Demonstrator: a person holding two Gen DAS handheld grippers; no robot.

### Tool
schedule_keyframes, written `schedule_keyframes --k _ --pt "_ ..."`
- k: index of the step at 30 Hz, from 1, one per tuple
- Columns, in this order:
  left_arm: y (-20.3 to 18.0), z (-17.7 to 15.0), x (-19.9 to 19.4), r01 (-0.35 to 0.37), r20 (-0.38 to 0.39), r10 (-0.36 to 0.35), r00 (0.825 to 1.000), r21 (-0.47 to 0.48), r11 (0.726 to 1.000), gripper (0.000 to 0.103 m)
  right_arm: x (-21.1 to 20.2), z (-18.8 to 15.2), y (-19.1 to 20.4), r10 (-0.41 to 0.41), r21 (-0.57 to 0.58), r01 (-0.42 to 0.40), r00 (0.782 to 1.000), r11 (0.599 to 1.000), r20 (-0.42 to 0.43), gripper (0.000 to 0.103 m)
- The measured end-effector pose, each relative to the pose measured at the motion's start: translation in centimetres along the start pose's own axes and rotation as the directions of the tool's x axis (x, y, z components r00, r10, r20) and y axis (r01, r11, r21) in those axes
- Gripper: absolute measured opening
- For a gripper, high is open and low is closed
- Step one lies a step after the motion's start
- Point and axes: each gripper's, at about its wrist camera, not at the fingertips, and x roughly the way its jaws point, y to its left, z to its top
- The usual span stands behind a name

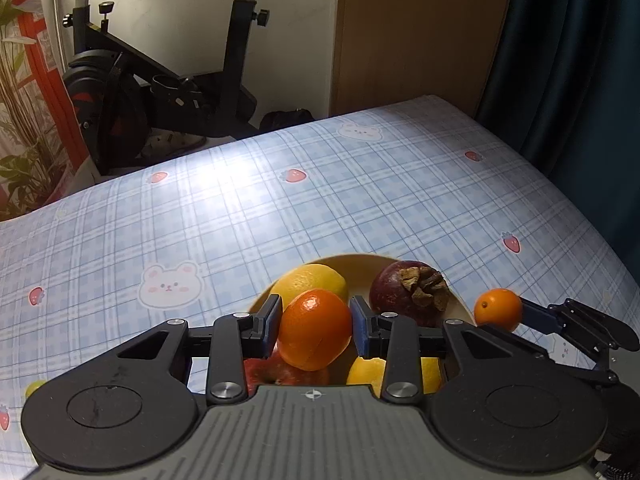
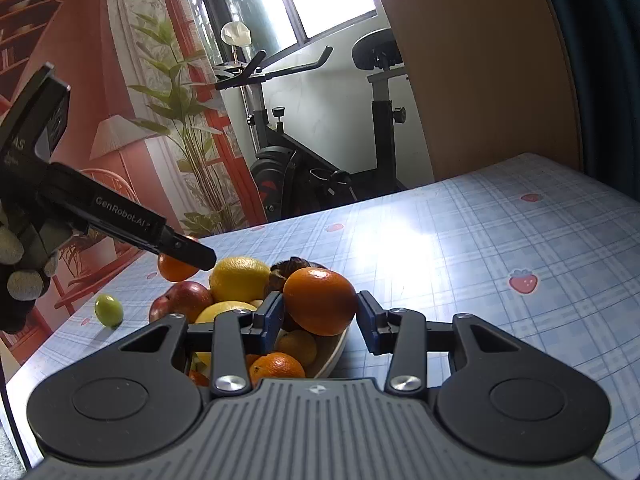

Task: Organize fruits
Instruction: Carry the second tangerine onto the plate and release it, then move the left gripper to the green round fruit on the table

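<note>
My left gripper (image 1: 314, 326) is shut on an orange (image 1: 314, 328), held just above a cream bowl (image 1: 360, 258). In the bowl lie a lemon (image 1: 310, 282), a dark mangosteen (image 1: 404, 294), a red apple (image 1: 280, 372) and a second lemon (image 1: 366, 370). My right gripper (image 2: 320, 308) is shut on another orange (image 2: 320, 300) over the bowl's near right rim (image 2: 336, 348). In the left wrist view that orange (image 1: 498, 310) hangs at the bowl's right side. Smaller oranges (image 2: 278, 366) lie low in the bowl. The left gripper's finger (image 2: 188, 256) partly covers its orange (image 2: 174, 270).
A small green fruit (image 2: 108, 310) lies loose on the blue plaid tablecloth (image 1: 320, 200), left of the bowl. An exercise bike (image 1: 160, 92) stands beyond the table's far edge. A dark curtain (image 1: 568, 60) hangs on the right. A gloved hand (image 2: 20, 280) holds the left gripper.
</note>
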Motion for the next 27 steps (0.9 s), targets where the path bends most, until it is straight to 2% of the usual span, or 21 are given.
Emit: schedule_keyframes --k 11,18,23,25,27 --pt "-0.2 0.1 1.7 0.017 -0.05 -0.017 0.999 -0.008 1.0 0.039 0.4 -0.3 0.3 0.046 -0.028 -0.047 0.999 0.999 -0.01 0.043" --pt "-0.7 0.1 1.6 0.027 -0.024 -0.027 0.999 0.003 1.0 0.04 0.8 -0.2 0.0 0.055 -0.017 -0.056 0.998 0.998 -0.031 0.043" --pt "-0.6 -0.3 1.2 0.024 0.0 -0.024 1.0 -0.026 0.999 0.04 1.2 -0.3 0.4 0.055 -0.036 -0.057 0.997 0.998 -0.057 0.045" --pt "-0.4 -0.7 0.6 0.014 0.023 -0.013 1.0 -0.038 0.999 0.04 1.3 -0.2 0.4 0.061 -0.036 -0.063 0.996 0.997 -0.06 0.048" --pt "-0.1 -1.4 -0.3 0.003 0.062 0.001 0.998 -0.073 0.997 0.041 1.4 -0.3 0.4 0.06 -0.034 -0.062 0.996 0.998 -0.061 0.055"
